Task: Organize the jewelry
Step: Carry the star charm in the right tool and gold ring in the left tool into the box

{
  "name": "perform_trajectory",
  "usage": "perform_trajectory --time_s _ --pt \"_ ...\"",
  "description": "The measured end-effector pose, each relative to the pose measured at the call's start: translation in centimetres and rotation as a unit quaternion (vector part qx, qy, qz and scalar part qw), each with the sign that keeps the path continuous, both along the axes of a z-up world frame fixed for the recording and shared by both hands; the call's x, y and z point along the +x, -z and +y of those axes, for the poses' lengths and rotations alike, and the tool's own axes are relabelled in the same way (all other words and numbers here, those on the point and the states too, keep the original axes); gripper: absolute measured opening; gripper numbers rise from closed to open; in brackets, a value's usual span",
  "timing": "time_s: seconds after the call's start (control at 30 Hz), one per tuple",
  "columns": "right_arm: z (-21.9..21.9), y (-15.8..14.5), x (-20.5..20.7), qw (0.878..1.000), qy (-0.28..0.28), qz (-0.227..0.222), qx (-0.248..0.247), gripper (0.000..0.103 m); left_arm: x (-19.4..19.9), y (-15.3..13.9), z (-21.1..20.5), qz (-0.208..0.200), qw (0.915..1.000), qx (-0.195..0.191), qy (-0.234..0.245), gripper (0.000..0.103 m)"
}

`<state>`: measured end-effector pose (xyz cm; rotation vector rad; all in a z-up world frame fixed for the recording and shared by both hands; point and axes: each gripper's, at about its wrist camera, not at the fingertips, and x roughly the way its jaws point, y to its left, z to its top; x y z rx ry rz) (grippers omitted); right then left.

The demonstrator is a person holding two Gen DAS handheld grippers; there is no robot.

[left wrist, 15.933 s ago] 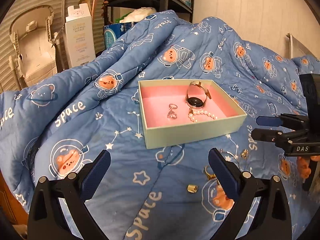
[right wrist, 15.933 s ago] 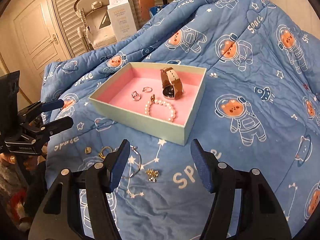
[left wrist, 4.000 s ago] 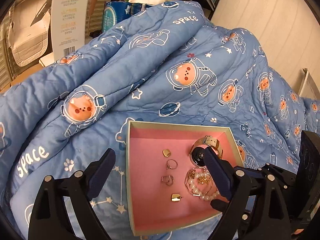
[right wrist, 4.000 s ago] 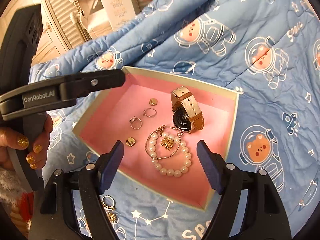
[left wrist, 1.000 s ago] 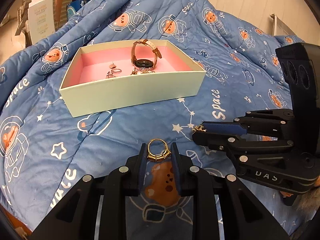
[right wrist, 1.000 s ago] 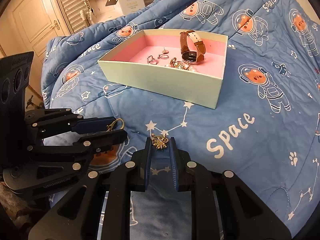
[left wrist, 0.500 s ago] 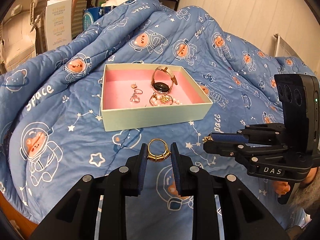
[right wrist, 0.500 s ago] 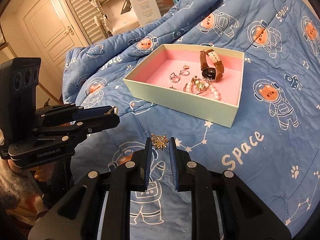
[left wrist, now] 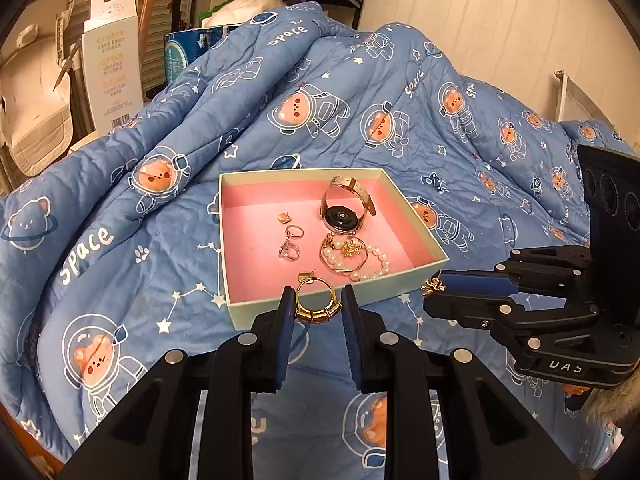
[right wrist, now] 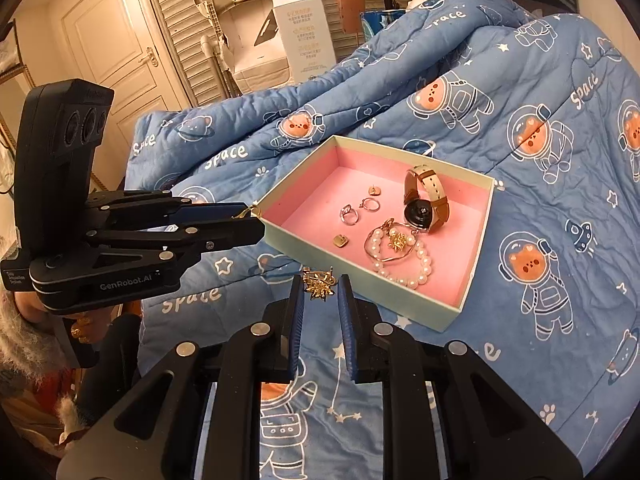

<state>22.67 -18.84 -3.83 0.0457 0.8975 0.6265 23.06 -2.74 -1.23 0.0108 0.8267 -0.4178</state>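
Gold hoop earring point(left wrist: 315, 300) sits pinched between the narrow-set pads of the left gripper point(left wrist: 316, 312), ring standing upright, its chunky ribbed lower arc clamped, post end up. Right gripper point(right wrist: 319, 292) is likewise closed down on a small gold starburst earring point(right wrist: 319, 282). Both pieces hang clear of the blue space-bear quilt point(left wrist: 120, 208).

Jewelry box point(left wrist: 320, 305), pale green outside and pink inside, lies just ahead of both grippers. From the left wrist view the near wall runs crosswise directly beyond the fingertips; from the right wrist view the box sits ahead and to the right, long axis slanting away. Inside: a watch point(right wrist: 426, 204) on its side, a pearl bracelet point(right wrist: 404, 258), two small rings, a few gold studs.

Judgement: both loads need carrying forward over the near wall, then release. The left looks squarer to the box; open floor lies at the near-left corner.
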Motion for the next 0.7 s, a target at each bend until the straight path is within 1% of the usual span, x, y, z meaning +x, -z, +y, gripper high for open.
perform_trajectory --time_s 0.17,0.27,0.4,0.53,0.7 --pt "0.2 -0.1 1.5 1.0 0.002 -0.007 -0.01 0.018 1.4 0.0 0.0 0.003 1.0 0.007 -0.004 0.023" --pt "0.5 0.1 2.6 1.0 0.004 -0.006 -0.018 0.018 2.4 0.1 -0.1 0.004 0.9998 0.018 -0.005 0.023" --pt "0.8 0.8 4.4 1.0 0.009 0.003 -0.027 0.018 3.8 0.5 -0.2 0.012 0.9995 0.03 -0.003 0.023" --pt "1.0 1.3 6.4 0.999 0.012 0.016 -0.029 0.018 5.2 1.3 -0.7 0.028 0.998 0.057 0.003 0.023" --pt "1.6 2.2 8.9 0.998 0.006 0.04 -0.042 0.018 6.6 2.2 -1.6 0.043 0.9957 0.081 0.015 0.023"
